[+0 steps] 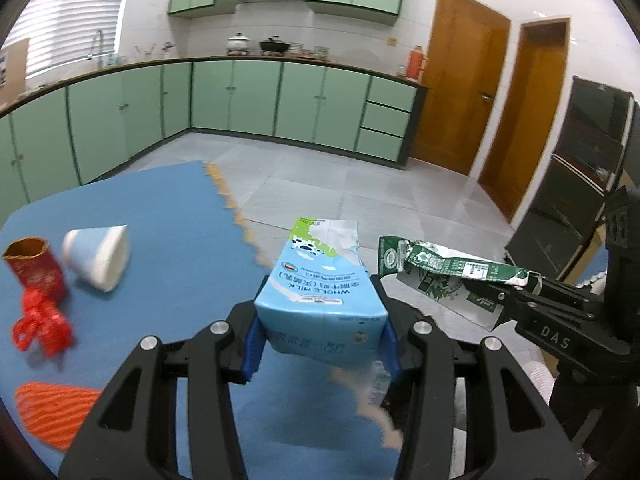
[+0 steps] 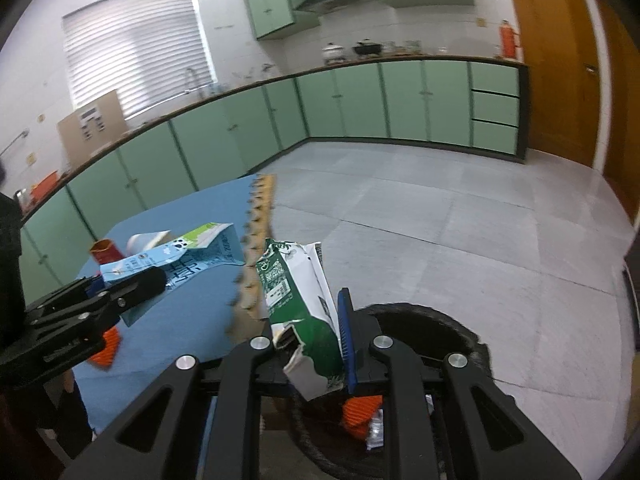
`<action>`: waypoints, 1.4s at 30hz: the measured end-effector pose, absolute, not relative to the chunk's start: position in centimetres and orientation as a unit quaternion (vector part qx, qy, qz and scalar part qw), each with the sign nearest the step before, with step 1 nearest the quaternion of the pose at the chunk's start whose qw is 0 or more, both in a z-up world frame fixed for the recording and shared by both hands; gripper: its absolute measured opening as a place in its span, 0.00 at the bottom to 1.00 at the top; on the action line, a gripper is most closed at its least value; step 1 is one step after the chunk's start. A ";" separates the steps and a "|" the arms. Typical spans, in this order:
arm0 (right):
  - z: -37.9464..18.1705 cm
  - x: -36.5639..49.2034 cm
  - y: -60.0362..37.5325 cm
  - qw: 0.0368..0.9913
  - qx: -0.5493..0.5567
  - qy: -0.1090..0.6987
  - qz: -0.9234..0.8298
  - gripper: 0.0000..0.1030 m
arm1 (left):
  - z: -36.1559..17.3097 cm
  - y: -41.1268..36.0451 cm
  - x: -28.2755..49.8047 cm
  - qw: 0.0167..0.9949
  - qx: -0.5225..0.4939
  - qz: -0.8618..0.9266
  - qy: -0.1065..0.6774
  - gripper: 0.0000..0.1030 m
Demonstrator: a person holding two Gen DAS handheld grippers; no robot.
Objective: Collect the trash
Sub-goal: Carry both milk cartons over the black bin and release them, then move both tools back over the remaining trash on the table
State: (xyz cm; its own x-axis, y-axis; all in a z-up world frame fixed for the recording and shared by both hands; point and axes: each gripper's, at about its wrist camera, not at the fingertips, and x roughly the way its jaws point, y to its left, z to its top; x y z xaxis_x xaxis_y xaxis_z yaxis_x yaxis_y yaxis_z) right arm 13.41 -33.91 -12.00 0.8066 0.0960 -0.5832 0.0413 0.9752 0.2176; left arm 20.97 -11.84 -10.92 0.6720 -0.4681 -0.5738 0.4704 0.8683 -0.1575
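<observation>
Blue foam mat (image 1: 168,216) under my left gripper (image 1: 322,336), which is clamped on a light-blue whole milk carton (image 1: 320,292) at mid opening, held over the mat's edge. My right gripper (image 2: 312,344) is pinched nearly closed on a crushed green-white carton (image 2: 296,304), above a black trash bin (image 2: 460,340); the bin's contents are mostly hidden by my fingers. Left on the mat: red cup (image 1: 34,268), white paper cup (image 1: 98,258), red bag (image 1: 42,324), and an orange item (image 1: 52,412) blurred and partly hidden.
</observation>
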 end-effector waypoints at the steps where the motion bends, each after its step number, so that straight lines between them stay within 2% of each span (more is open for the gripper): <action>1: -12.2 13.4 -34.5 0.943 0.113 0.313 0.008 0.17 | -11.0 -12.4 21.1 0.913 0.003 -0.261 0.314 0.43; 11: -15.3 15.4 -39.1 0.924 0.131 0.359 -0.037 0.18 | -14.0 -18.7 23.7 0.894 0.025 -0.286 0.343 0.43; 14: -16.5 15.9 -39.9 0.915 0.141 0.376 -0.044 0.20 | -15.2 -20.1 24.7 0.885 0.028 -0.293 0.360 0.47; 19: -17.8 16.5 -40.9 0.906 0.152 0.392 -0.051 0.39 | -15.6 -20.5 25.6 0.880 0.027 -0.297 0.371 0.53; 20: -17.9 16.6 -40.9 0.904 0.149 0.396 -0.056 0.50 | -15.6 -20.5 25.7 0.879 0.026 -0.297 0.371 0.55; 21: -18.0 16.5 -41.0 0.903 0.145 0.399 -0.062 0.55 | -15.6 -20.5 25.7 0.879 0.025 -0.296 0.372 0.56; 29: -17.4 16.3 -40.5 0.905 0.137 0.396 -0.067 0.56 | -14.9 -19.2 25.5 0.883 0.014 -0.289 0.369 0.57; 37: -14.4 15.5 -38.3 0.920 0.137 0.366 -0.039 0.57 | -13.0 -15.8 24.2 0.897 -0.002 -0.271 0.350 0.58; 42: -11.9 15.5 -34.8 0.935 0.132 0.330 -0.004 0.65 | -11.2 -11.2 22.7 0.917 -0.006 -0.235 0.321 0.60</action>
State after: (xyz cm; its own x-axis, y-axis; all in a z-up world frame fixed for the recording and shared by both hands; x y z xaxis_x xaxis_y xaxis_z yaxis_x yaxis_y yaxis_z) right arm 15.48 -34.80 -11.88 0.7828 0.0791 -0.6173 0.0948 0.9652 0.2439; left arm 22.72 -11.19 -11.19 0.6829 -0.4352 -0.5868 0.4271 0.8895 -0.1626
